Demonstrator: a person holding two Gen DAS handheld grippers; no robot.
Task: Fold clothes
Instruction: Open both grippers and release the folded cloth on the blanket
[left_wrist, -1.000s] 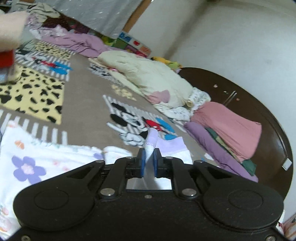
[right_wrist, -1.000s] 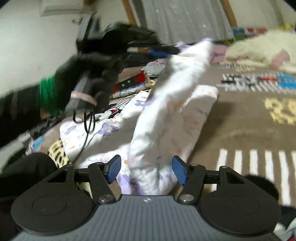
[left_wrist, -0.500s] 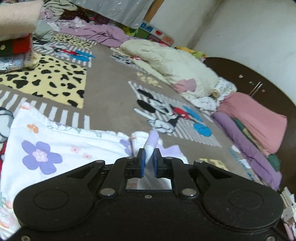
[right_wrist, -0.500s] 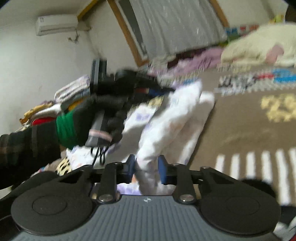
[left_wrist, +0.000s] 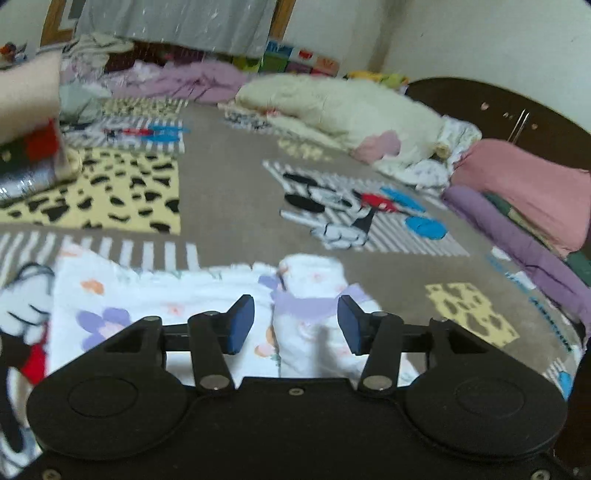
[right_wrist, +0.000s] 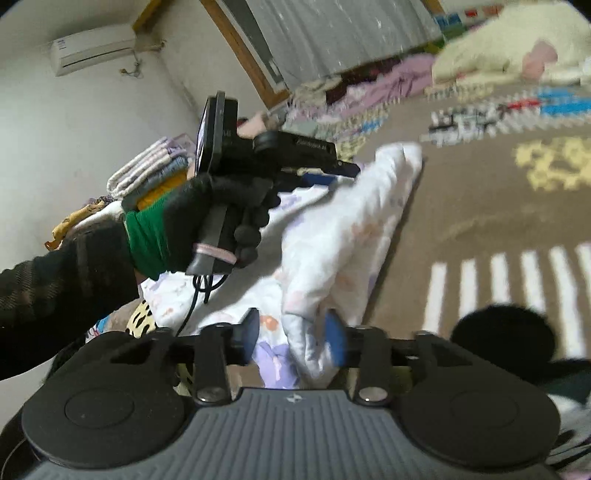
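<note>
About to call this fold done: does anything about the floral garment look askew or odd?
Yes. The white floral garment is bunched into a raised, uneven ridge rather than lying flat. Both the left gripper and right gripper are opening with cloth between them.

The white shirt (left_wrist: 177, 291) is showing purple flowers (and small orange ones); the brown blanket (left_wrist: 229, 192) is wearing yellow, black-spotted patches.

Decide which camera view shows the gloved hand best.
The right wrist view: the black-gloved hand with its green cuff grips the left gripper's handle there. The left wrist view shows none of it, only that gripper's own fingers.
</note>
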